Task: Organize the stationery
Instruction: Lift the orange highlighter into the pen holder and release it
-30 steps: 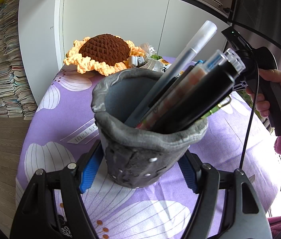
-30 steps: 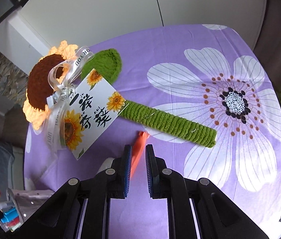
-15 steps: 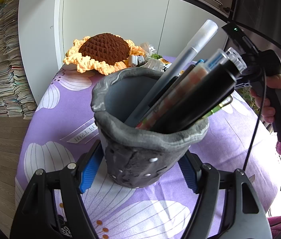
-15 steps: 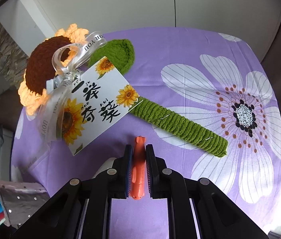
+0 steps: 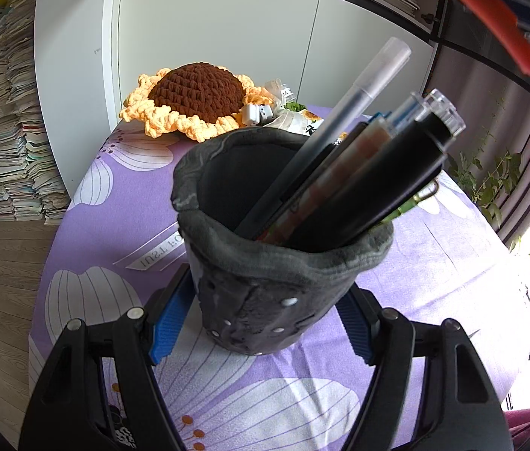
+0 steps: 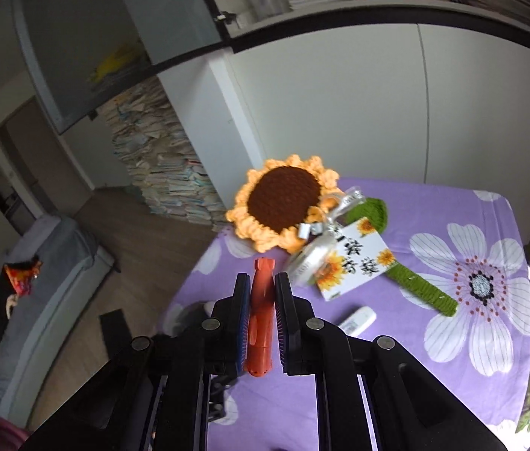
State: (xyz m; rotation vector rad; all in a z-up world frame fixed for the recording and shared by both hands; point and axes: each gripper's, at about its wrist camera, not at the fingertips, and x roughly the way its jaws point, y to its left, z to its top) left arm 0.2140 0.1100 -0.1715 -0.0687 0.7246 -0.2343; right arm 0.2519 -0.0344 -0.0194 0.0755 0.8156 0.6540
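A grey felt pen holder [image 5: 276,285] stands on the purple flowered tablecloth [image 5: 434,263], and my left gripper [image 5: 265,312] is shut on its lower sides with both blue pads. Several pens [image 5: 370,173] lean to the right inside it. My right gripper [image 6: 261,282] is shut on a slim orange pen-like tool [image 6: 259,323], held high above the table. In the left wrist view that orange tool [image 5: 490,18] shows at the top right, above the holder, with the right gripper [image 5: 524,15] clamped on it.
A crocheted sunflower [image 6: 283,199] with a green stem [image 6: 422,289] and a sunflower card [image 6: 355,259] lies at the table's far side. A small white object [image 6: 357,321] rests near the card. Stacked books [image 6: 167,173] stand on the floor to the left, and a plant [image 5: 486,176] grows at the right.
My right gripper closed on the orange tool, lifted it off the cloth and rose high, rolling as it went. The left gripper and the holder stayed where they were.
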